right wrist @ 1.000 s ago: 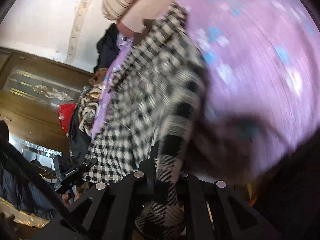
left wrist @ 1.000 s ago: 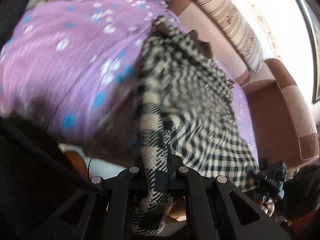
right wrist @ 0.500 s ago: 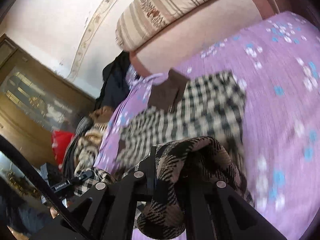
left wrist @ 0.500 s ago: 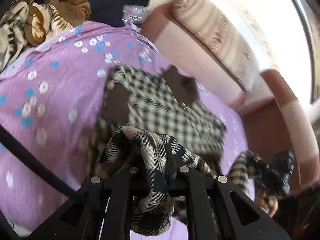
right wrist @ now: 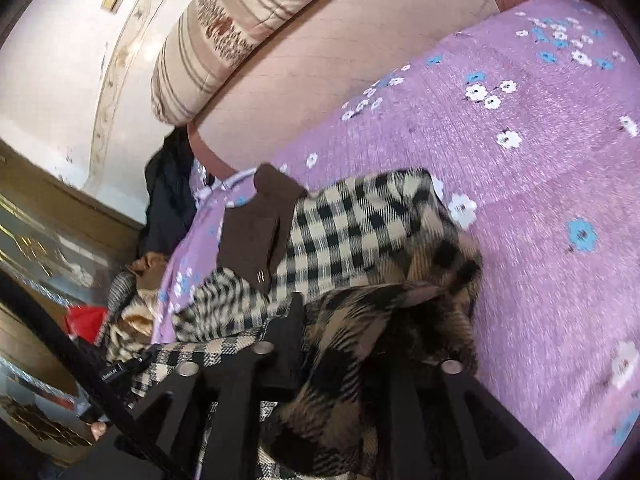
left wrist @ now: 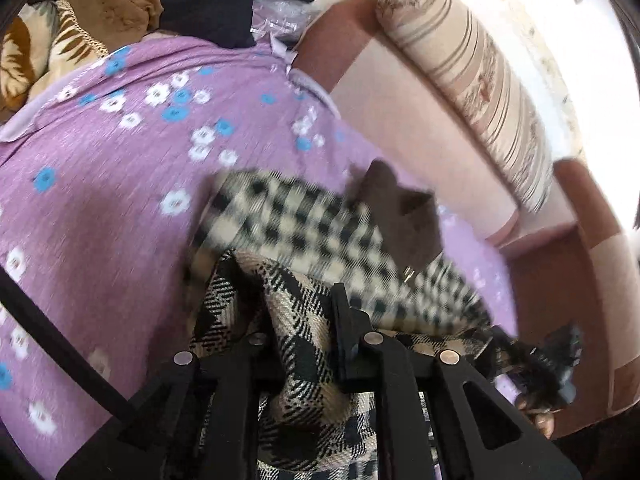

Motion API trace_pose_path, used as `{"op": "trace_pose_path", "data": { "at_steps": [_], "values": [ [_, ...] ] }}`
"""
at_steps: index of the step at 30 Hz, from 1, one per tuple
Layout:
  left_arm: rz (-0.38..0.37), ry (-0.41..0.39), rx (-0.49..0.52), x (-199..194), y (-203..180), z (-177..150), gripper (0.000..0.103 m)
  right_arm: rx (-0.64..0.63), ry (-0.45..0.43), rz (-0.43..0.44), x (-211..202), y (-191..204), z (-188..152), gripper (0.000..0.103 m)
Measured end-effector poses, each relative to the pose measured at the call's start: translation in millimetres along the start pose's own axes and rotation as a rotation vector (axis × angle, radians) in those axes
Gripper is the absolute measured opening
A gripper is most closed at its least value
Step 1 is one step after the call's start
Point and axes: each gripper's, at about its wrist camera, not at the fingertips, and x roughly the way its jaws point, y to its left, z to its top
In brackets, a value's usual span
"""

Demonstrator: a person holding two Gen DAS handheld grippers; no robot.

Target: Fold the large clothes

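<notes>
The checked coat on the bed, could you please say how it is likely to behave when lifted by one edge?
The checked coat is probably floppy: it bunches and droops over the fingers. Its thick weave suggests some weight. It would likely sag and drag on the purple sheet.

Home living rm: sofa [right wrist: 360,60] w/ floral cover [left wrist: 120,208], bolster [left wrist: 472,80].

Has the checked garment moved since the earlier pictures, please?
Yes. The checked garment was lifted, covering the pink sofa back; now it lies lower on the purple sheet, sofa back exposed.
</notes>
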Motion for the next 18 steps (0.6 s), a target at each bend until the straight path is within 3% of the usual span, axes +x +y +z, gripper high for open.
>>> {"op": "trace_pose_path", "data": {
  "at_steps": [1,2,3,11,15,18],
  "values": [
    [-0.037,-0.014,-0.021,0,3,5,0.019,0.009,-0.013,0.008,0,-2,3,0.048],
    [-0.057,-0.021,-0.032,-1,3,7,0.023,0.021,-0.042,0.008,-1,-4,6,0.061],
    [-0.073,-0.026,-0.046,0,4,10,0.030,0.025,-0.066,0.002,-2,-6,9,0.064],
    [-0.226,-0.029,-0.242,11,26,26,0.041,0.048,-0.129,-0.010,1,-11,24,0.066],
    [-0.283,-0.030,-0.319,9,36,29,0.042,-0.009,-0.151,-0.039,-4,4,23,0.066],
    [-0.311,-0.039,-0.337,1,36,30,0.051,-0.106,-0.242,-0.085,-26,31,21,0.066]
  ]
}}
